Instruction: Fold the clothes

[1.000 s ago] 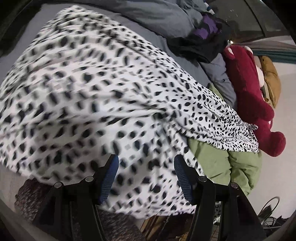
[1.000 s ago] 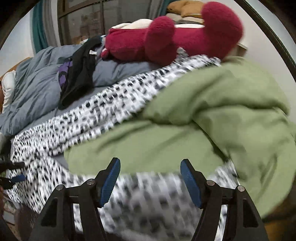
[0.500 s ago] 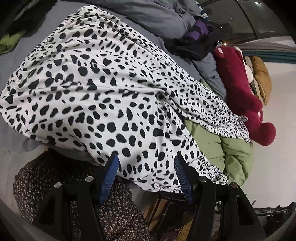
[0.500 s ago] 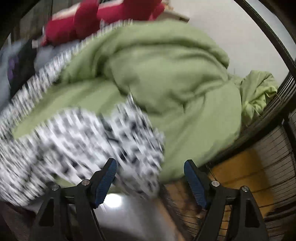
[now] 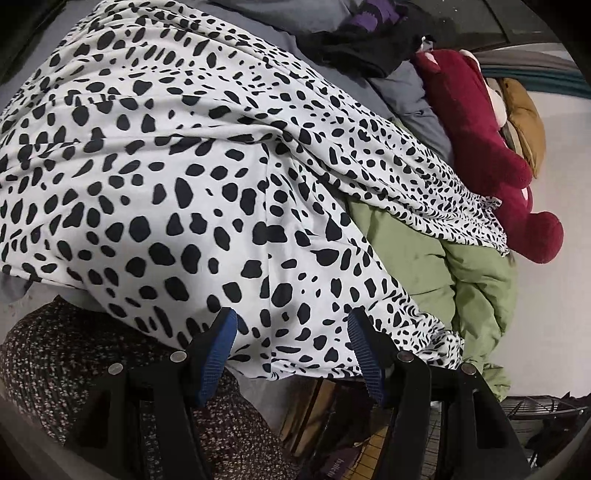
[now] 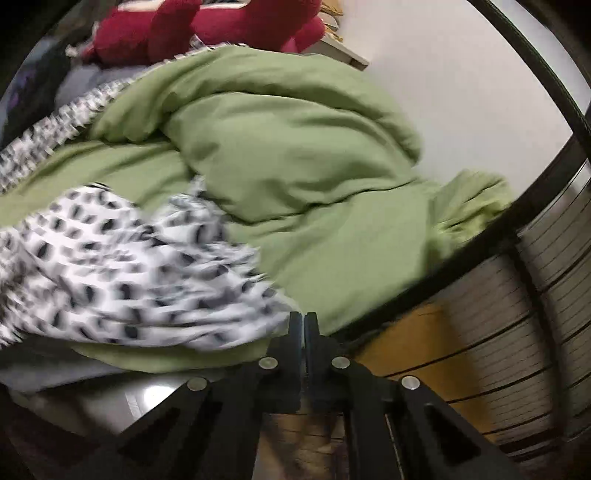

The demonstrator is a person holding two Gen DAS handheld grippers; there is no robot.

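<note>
One white garment with black spots [image 5: 192,177] lies spread across the bed, and it shows again, blurred, in the right wrist view [image 6: 122,273]. One green quilted piece [image 6: 295,147] sits bunched beside it. One dark red plush toy [image 5: 480,122] lies along the far edge, with one mustard-brown cushion [image 5: 524,114] behind it. There is one black garment [image 5: 362,51] on the grey bedding [image 5: 410,96], with one purple item [image 5: 373,14] tucked by it, possibly part of the same heap. One dark floral-print fabric [image 5: 62,354] shows at the near edge. Two tongs are counted: the left tongs [image 5: 291,339] and the right tongs [image 6: 304,325], each with two fingers.
</note>
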